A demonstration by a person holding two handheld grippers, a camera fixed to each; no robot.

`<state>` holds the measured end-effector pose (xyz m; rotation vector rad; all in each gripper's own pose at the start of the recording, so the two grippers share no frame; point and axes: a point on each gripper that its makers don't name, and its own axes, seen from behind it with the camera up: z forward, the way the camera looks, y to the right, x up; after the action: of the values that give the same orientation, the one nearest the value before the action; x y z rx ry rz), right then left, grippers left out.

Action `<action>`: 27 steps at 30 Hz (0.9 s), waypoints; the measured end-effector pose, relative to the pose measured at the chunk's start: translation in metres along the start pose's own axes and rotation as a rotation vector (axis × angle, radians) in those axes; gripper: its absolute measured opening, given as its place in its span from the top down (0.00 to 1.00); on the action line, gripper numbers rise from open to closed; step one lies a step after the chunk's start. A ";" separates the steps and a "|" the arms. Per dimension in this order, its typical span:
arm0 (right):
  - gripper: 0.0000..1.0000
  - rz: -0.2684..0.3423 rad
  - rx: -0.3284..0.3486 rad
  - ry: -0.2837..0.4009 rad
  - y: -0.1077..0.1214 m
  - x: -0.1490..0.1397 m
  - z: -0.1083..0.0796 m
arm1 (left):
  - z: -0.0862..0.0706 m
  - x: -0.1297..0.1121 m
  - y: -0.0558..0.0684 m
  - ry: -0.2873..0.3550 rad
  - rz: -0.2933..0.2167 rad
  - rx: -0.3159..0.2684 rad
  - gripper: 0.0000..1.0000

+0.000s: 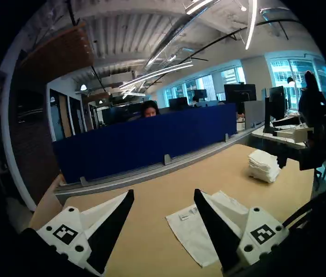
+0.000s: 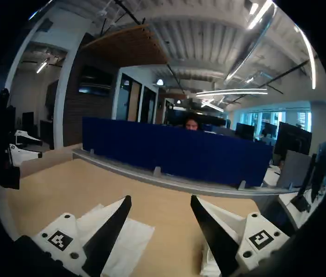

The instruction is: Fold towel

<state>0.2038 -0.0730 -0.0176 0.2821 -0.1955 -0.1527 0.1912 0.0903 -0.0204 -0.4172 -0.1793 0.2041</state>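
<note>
The left gripper [image 1: 163, 193] has its jaws wide apart and holds nothing. The right gripper [image 2: 159, 198] is the same. A white towel [image 1: 193, 228] lies flat on the tan worktop [image 1: 149, 231], partly hidden under a jaw. The left gripper view also shows a stack of folded towels [image 1: 263, 165] farther off. In the right gripper view, a white thing at the bottom edge is cut off and hard to make out.
</note>
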 end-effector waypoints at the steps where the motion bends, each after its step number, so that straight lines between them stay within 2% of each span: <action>1: 0.00 -0.008 0.004 -0.016 -0.001 -0.003 0.000 | 0.001 -0.002 0.003 -0.008 0.006 -0.010 0.04; 6: 0.00 -0.039 0.050 -0.115 -0.011 -0.027 0.002 | 0.004 -0.020 0.019 -0.063 0.016 -0.075 0.04; 11: 0.00 -0.035 0.111 -0.207 -0.026 -0.055 0.000 | 0.004 -0.050 0.031 -0.139 -0.005 -0.114 0.04; 20: 0.00 -0.028 0.173 -0.306 -0.042 -0.091 -0.003 | 0.002 -0.090 0.059 -0.242 -0.017 -0.203 0.04; 27: 0.00 -0.022 0.207 -0.361 -0.051 -0.121 -0.001 | 0.004 -0.118 0.063 -0.297 -0.007 -0.235 0.04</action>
<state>0.0809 -0.1000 -0.0539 0.4627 -0.5687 -0.2052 0.0662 0.1208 -0.0585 -0.6190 -0.5000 0.2385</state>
